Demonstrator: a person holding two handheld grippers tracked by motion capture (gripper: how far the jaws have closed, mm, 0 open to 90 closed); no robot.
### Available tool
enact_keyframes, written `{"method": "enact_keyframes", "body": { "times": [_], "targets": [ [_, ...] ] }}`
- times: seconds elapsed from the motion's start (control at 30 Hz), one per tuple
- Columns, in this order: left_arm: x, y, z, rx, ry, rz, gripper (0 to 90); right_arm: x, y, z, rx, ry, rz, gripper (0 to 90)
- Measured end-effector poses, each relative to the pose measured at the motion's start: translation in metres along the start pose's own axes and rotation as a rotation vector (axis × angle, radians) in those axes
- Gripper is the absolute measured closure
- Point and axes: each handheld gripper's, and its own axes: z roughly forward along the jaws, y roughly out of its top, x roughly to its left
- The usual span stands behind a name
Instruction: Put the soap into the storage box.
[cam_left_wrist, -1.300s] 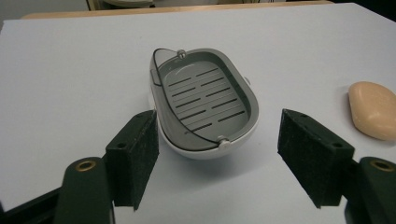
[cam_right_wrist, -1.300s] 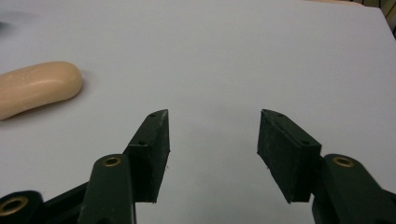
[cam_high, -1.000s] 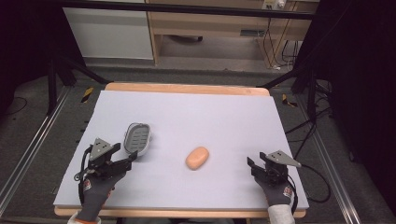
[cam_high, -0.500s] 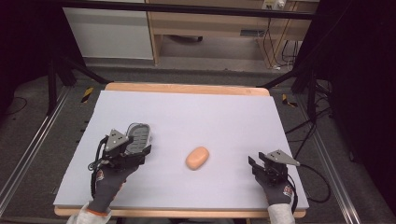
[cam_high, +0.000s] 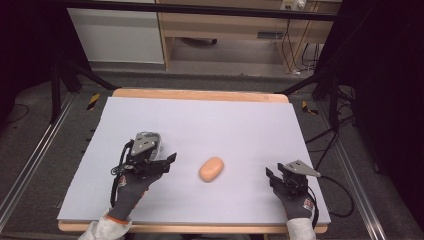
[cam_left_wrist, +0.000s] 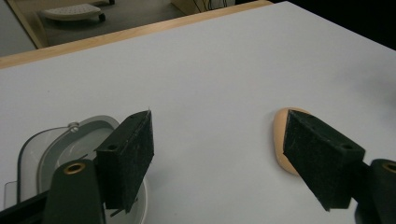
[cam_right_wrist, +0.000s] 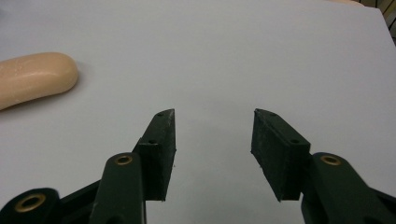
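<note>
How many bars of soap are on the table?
1. The soap lies on the table between the two grippers, right of the soap dish. Nothing suggests a hidden one.

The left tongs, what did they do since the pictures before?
The left tongs slid up the table past the grey soap dish toward the bar of soap, and their jaws have just been opening, with nothing between them. The soap, the dish and the right tongs stayed put.

I work in what looks like a lab recording bay: my wood-edged desk with a pale grey mat (cam_high: 210, 120) sits between black curtains (cam_high: 385, 75) and metal floor rails (cam_high: 30, 165), with loose cables (cam_high: 292, 50) under a wooden bench (cam_high: 225, 25) behind.
</note>
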Motion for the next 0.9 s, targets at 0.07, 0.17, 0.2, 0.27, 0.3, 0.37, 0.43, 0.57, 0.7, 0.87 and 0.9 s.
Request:
{"method": "enact_keyframes", "body": {
  "times": [0.07, 0.17, 0.2, 0.27, 0.3, 0.37, 0.43, 0.57, 0.7, 0.87, 0.9],
  "targets": [
    [-0.003, 0.003, 0.004, 0.007, -0.005, 0.006, 23.7, 0.000, 0.000, 0.001, 0.001, -0.002, -0.004, 48.2],
    [-0.008, 0.007, 0.011, 0.016, -0.016, 0.015, 23.7, 0.000, -0.001, 0.002, -0.001, -0.012, -0.016, 47.5],
    [-0.010, 0.009, 0.014, 0.024, -0.023, 0.021, 23.7, 0.000, -0.001, 0.002, -0.001, -0.013, -0.016, 47.5],
    [-0.012, 0.010, 0.017, 0.030, -0.028, 0.030, 23.7, 0.000, 0.000, 0.001, 0.000, -0.009, -0.010, 47.5],
    [-0.015, 0.011, 0.019, 0.034, -0.030, 0.038, 23.6, 0.001, 0.000, 0.001, -0.003, -0.011, -0.010, 47.4],
    [-0.018, 0.012, 0.023, 0.042, -0.035, 0.047, 23.5, 0.001, 0.001, 0.001, -0.001, -0.010, -0.010, 47.3],
    [-0.022, 0.012, 0.028, 0.055, -0.044, 0.054, 23.4, 0.001, 0.001, 0.001, 0.002, -0.010, -0.011, 47.4],
    [-0.030, 0.013, 0.038, 0.084, -0.054, 0.071, 23.0, 0.002, 0.002, 0.001, 0.001, -0.009, -0.011, 47.4],
    [-0.039, 0.012, 0.048, 0.110, -0.070, 0.084, 22.8, 0.001, 0.002, 0.002, 0.001, -0.009, -0.011, 47.5],
    [-0.047, 0.012, 0.057, 0.141, -0.083, 0.099, 22.8, 0.002, 0.002, 0.003, 0.006, -0.011, -0.014, 47.5],
    [-0.049, 0.012, 0.059, 0.145, -0.087, 0.101, 22.8, 0.002, 0.002, 0.003, 0.008, -0.014, -0.016, 47.5]
  ]
}}
